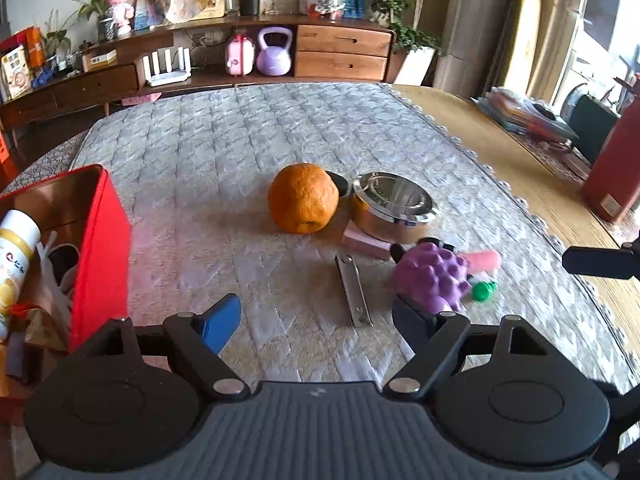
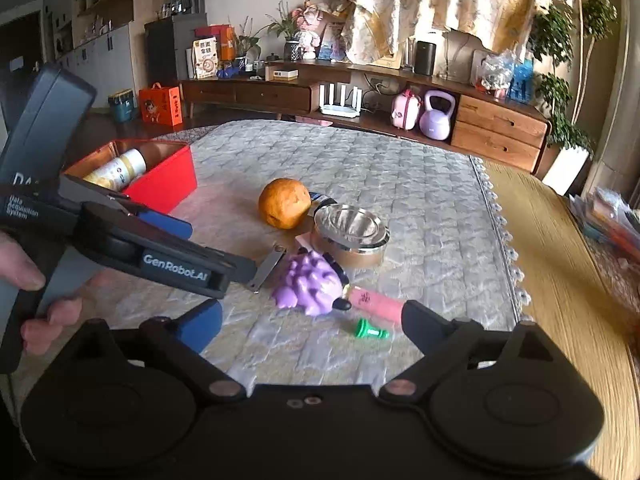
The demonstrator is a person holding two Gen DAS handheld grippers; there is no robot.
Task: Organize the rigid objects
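Note:
An orange (image 1: 303, 197) (image 2: 284, 203) lies mid-mat beside a steel ashtray (image 1: 392, 204) (image 2: 352, 230). In front of them lie a flat metal tool (image 1: 353, 289) (image 2: 267, 267), a purple knobbly toy (image 1: 434, 274) (image 2: 310, 284), a pink tube (image 1: 482, 260) (image 2: 374, 301) and a small green piece (image 1: 483, 290) (image 2: 370, 331). A red box (image 1: 102, 240) (image 2: 160, 178) at the left holds a white and yellow bottle (image 1: 14, 248) (image 2: 120, 168). My left gripper (image 1: 316, 320) (image 2: 208, 248) is open and empty, low over the mat near the metal tool. My right gripper (image 2: 312, 326) is open and empty, just before the purple toy.
A quilted grey mat (image 1: 260, 132) (image 2: 360, 160) covers a wooden table (image 1: 520, 160) (image 2: 560, 260). A red container (image 1: 616, 168) and stacked papers (image 1: 520, 114) stand at the right. A wooden sideboard (image 1: 240, 64) with a purple kettlebell (image 1: 274, 52) lies behind.

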